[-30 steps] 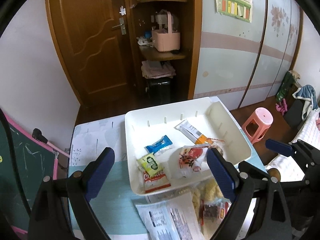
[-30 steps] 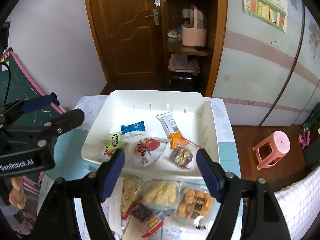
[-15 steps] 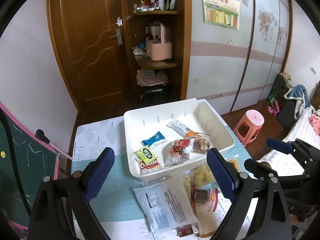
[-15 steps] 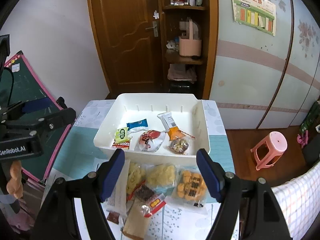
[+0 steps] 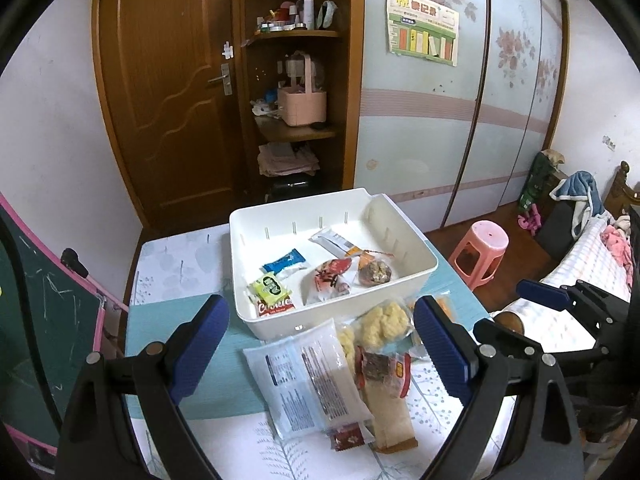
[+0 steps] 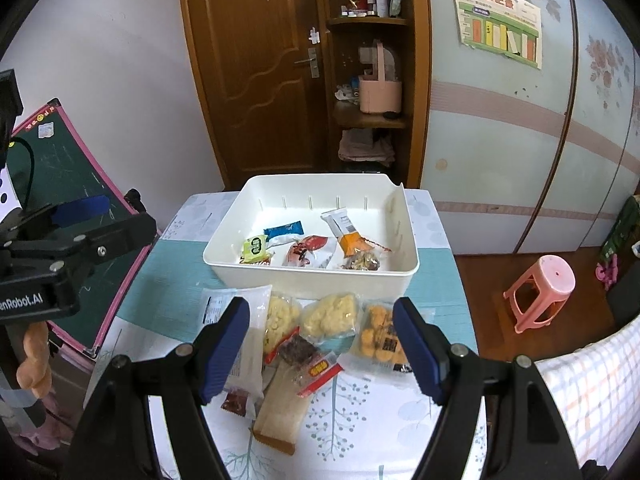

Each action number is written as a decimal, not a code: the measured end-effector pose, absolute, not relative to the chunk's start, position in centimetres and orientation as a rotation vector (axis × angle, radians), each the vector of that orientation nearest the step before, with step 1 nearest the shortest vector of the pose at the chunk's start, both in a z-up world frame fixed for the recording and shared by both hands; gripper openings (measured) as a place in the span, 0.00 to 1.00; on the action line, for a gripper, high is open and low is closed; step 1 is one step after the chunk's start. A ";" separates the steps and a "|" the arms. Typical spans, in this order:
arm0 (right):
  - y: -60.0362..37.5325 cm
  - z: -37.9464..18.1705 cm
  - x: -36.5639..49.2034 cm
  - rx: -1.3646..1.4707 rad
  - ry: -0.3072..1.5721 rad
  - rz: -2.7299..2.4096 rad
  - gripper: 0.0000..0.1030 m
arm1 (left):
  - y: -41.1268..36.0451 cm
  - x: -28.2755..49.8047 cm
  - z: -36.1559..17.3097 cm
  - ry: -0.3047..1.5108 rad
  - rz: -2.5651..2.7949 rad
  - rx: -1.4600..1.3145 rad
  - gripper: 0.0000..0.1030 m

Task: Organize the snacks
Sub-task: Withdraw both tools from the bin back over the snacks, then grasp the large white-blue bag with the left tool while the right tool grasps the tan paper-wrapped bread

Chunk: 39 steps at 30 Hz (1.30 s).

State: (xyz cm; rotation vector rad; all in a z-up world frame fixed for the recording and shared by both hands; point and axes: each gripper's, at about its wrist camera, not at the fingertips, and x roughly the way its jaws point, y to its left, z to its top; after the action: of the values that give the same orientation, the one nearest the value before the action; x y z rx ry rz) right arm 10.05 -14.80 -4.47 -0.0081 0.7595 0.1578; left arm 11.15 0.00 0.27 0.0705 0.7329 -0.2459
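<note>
A white bin (image 5: 400,284) (image 6: 308,280) stands on the table and holds several small snack packs, among them a blue one (image 5: 285,261) and a red-and-white one (image 6: 306,251). In front of it lies a loose heap of packs: a large clear bag (image 5: 308,376), yellow puffs (image 6: 330,316), orange biscuits (image 6: 378,340) and a tan bread pack (image 6: 282,412). My left gripper (image 5: 320,344) hangs open above the heap, nothing between its blue pads. My right gripper (image 6: 320,344) is open too, over the same heap, and is empty.
The table (image 6: 176,280) has a teal runner and a leaf-print cloth. A green chalkboard (image 5: 48,328) leans at its left edge. A pink stool (image 6: 540,292) stands on the floor to the right, with a bed (image 5: 580,280) beyond it. A wooden door and shelves are behind.
Both grippers have drawn back from the bin, so it looks smaller and farther and more of the heap in front shows. Their jaws stay as wide as before.
</note>
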 end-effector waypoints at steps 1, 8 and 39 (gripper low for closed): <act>-14.8 -4.5 9.8 -0.007 0.755 0.158 0.72 | 0.0 10.9 0.1 0.732 -0.244 0.070 0.90; -15.0 -5.3 8.1 0.016 0.723 0.151 0.72 | 0.6 9.1 -1.8 0.742 -0.229 0.038 0.90; -17.4 -15.7 7.3 0.077 0.936 0.093 0.72 | 0.7 8.3 -14.7 0.982 -0.150 0.064 0.90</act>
State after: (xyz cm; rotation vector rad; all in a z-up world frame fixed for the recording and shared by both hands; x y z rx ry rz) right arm 7.34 -17.45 -15.73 0.0768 0.9356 0.0931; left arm 8.28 0.66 -14.73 0.0641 0.9825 -0.1495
